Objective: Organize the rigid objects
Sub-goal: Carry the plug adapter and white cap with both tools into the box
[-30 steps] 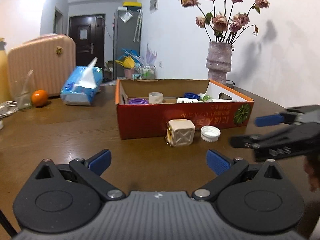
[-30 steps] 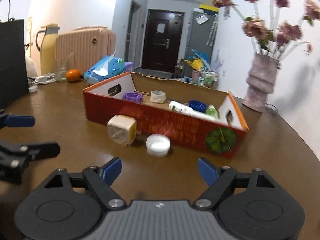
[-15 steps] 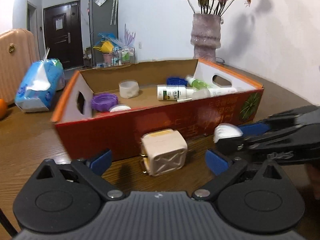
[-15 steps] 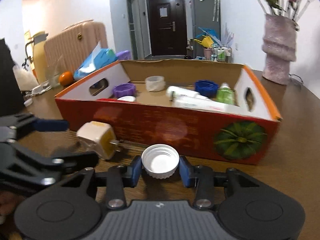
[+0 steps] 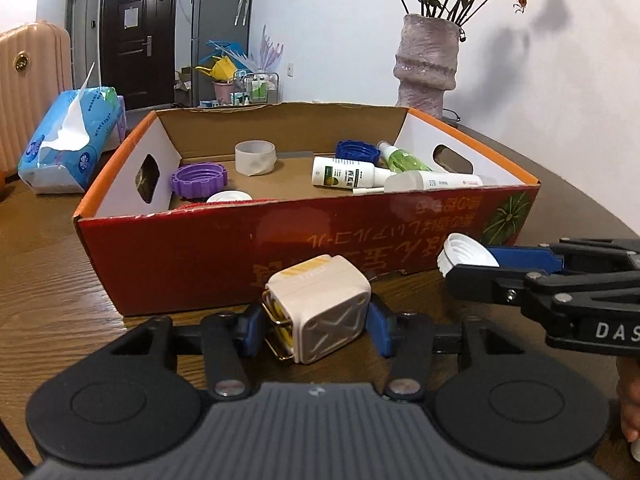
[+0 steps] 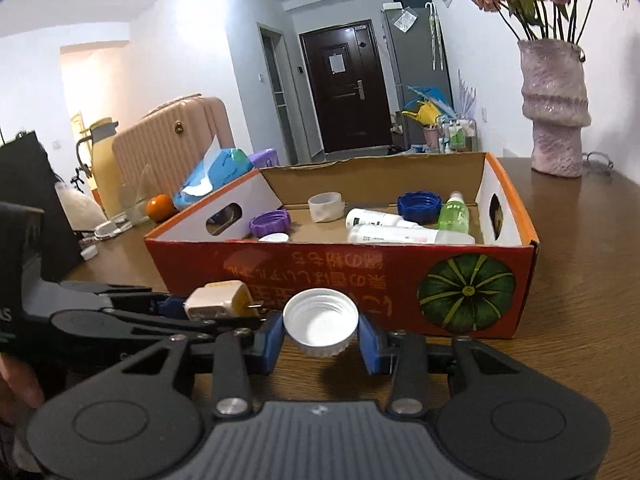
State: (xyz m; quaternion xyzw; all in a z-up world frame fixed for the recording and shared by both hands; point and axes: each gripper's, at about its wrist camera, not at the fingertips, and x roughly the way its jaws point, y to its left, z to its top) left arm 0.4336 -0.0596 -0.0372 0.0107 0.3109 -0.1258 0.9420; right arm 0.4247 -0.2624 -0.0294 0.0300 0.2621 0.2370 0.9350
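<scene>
My left gripper (image 5: pixel 318 326) is shut on a cream plug adapter (image 5: pixel 320 312) and holds it just in front of the red cardboard box (image 5: pixel 180 256). My right gripper (image 6: pixel 320 338) is shut on a white bottle cap (image 6: pixel 320 322), lifted a little above the table in front of the box (image 6: pixel 360 272). The cap also shows in the left wrist view (image 5: pixel 464 256), and the adapter in the right wrist view (image 6: pixel 216 302). The box holds purple (image 5: pixel 199 176) and blue (image 5: pixel 357 152) lids, a white ring (image 5: pixel 255 157) and small bottles (image 5: pixel 348 172).
A blue tissue pack (image 5: pixel 72 136) lies left of the box. A pink vase (image 5: pixel 426 64) with dried flowers stands behind it at the right. An orange (image 6: pixel 159 207), a glass and a pink suitcase (image 6: pixel 168 144) are at the far left. The wooden table (image 6: pixel 580 300) extends right.
Both grippers moved in toward the box and closed. The left one closed on the plug adapter, the right one on the white cap, which now sits lifted off the table.
</scene>
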